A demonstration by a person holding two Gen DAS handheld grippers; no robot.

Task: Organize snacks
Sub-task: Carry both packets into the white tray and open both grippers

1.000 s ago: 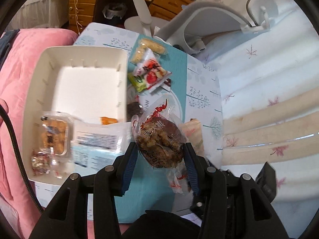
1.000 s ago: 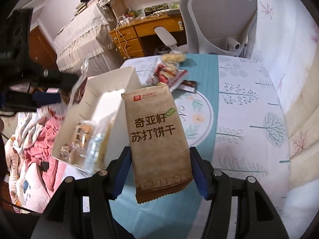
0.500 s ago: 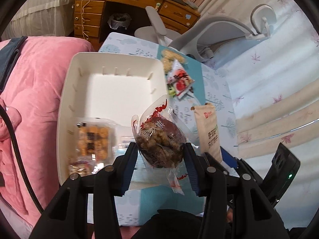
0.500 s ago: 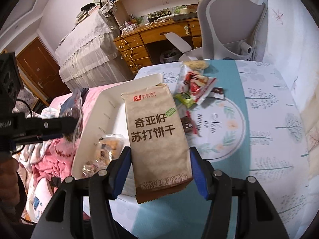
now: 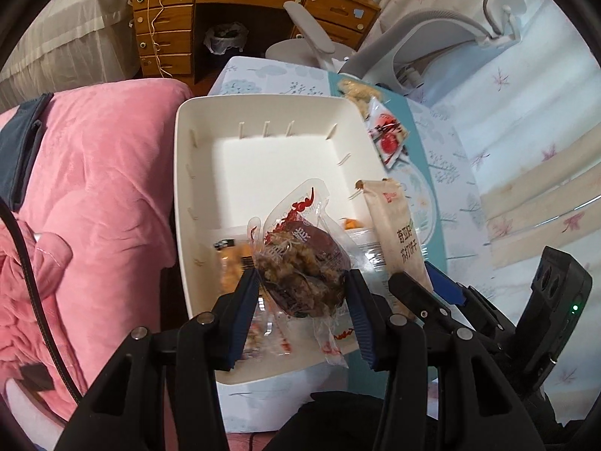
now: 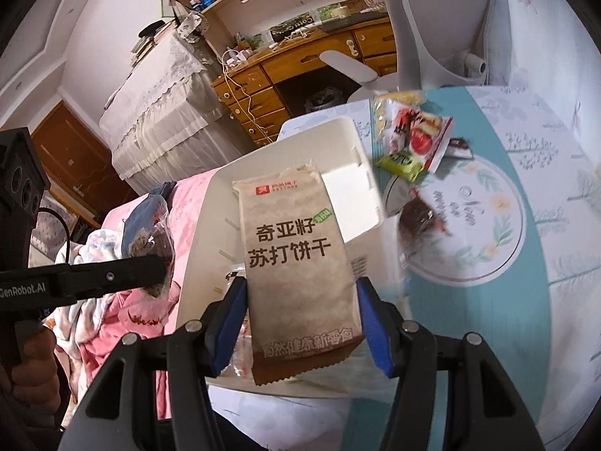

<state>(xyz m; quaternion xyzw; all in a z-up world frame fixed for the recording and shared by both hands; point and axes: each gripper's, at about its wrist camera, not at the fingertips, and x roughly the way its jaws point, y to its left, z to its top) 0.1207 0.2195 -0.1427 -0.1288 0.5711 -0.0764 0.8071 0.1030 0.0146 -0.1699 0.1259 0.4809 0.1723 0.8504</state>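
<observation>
Above the white bin (image 5: 270, 173), each claw is clenched on a snack: left (image 5: 304, 293) a clear packet (image 5: 300, 259), right (image 6: 300, 323) a brown pack (image 6: 296, 263).

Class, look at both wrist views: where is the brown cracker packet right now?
The brown cracker packet is clamped upright in the right gripper, over the white tray's table-side edge.

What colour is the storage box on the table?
The box is cream white, clearest in the left wrist view.

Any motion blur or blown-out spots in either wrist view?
Left wrist: held snack bag sharp, white bin floor nearly blown out, snacks inside it smeared. Right wrist: cracker packet print crisp, dark snack on the tablecloth streaked, strong fisheye bending at edges.
</observation>
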